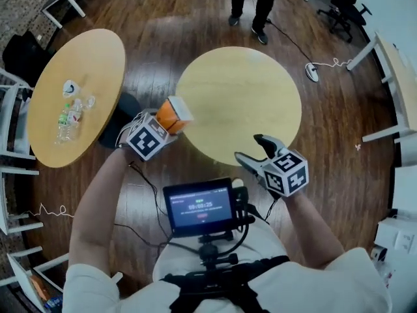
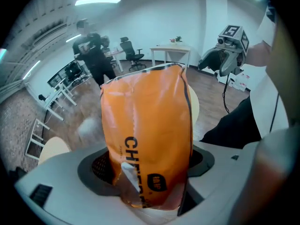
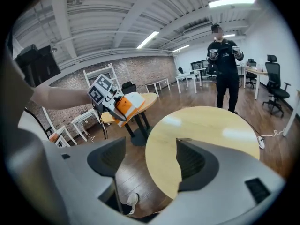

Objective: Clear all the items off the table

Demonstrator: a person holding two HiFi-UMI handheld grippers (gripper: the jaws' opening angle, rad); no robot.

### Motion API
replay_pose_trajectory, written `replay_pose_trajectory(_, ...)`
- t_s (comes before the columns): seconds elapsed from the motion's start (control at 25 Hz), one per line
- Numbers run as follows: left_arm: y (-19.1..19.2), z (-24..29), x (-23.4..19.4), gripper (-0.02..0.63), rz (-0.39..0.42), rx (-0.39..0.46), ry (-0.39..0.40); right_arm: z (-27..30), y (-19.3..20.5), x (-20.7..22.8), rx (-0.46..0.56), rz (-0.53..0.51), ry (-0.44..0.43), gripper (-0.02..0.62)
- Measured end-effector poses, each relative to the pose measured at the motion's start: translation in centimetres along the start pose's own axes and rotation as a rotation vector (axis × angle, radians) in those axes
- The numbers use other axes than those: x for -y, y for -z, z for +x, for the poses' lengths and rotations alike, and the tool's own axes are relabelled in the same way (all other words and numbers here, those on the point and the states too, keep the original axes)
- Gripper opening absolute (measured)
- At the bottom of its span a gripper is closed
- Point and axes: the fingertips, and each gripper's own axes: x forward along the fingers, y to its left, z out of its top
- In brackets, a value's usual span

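Note:
My left gripper (image 1: 171, 124) is shut on an orange and white snack bag (image 1: 174, 115), held in the air off the left edge of the round wooden table (image 1: 241, 103). The bag (image 2: 147, 139) fills the left gripper view, pinched between both pads, with black lettering on its side. From the right gripper view the same bag (image 3: 126, 104) and left gripper (image 3: 112, 108) show at the left. My right gripper (image 1: 251, 150) hangs open over the table's near edge, nothing between its fingers (image 3: 192, 159). The table top (image 3: 206, 130) is bare.
A second round table (image 1: 75, 93) at the left carries plastic bottles (image 1: 68, 119) and a small cup (image 1: 70, 87). A person (image 1: 255, 5) stands beyond the near table. White desks, chairs and an office chair (image 1: 342, 8) ring the room; a cable lies on the wooden floor.

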Motion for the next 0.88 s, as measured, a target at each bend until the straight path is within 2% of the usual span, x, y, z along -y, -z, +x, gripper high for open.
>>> replay_pose_trajectory(0.2,10.1,-7.3,-0.7,0.362,-0.122,0.017,-0.080,3.9,-2.2,-7.3,-0.001,-0.063,-0.033,0.348)
replay_pose_trajectory(0.4,19.4,-12.3,-1.5,0.362,-0.247,-0.024,-0.142,7.8,-3.8,-12.9,-0.009,-0.096,-0.088,0.348)
replay_pose_trajectory(0.6,28.6,-15.8,-3.2,0.362,-0.320,-0.080,-0.186,12.2,-4.4,-19.1,-0.031,-0.127,-0.139,0.348)
replay_pose_trajectory(0.72,32.4,-16.2,-4.5,0.362,-0.366,-0.140,-0.197,13.4,-5.0,-20.7,-0.056,-0.161,-0.162,0.348)
replay_pose_trajectory(0.88,34.7,-14.9,-9.0,0.362,-0.376,-0.211,-0.214,15.3,-6.5,-19.7,-0.080,-0.180,-0.185,0.348)
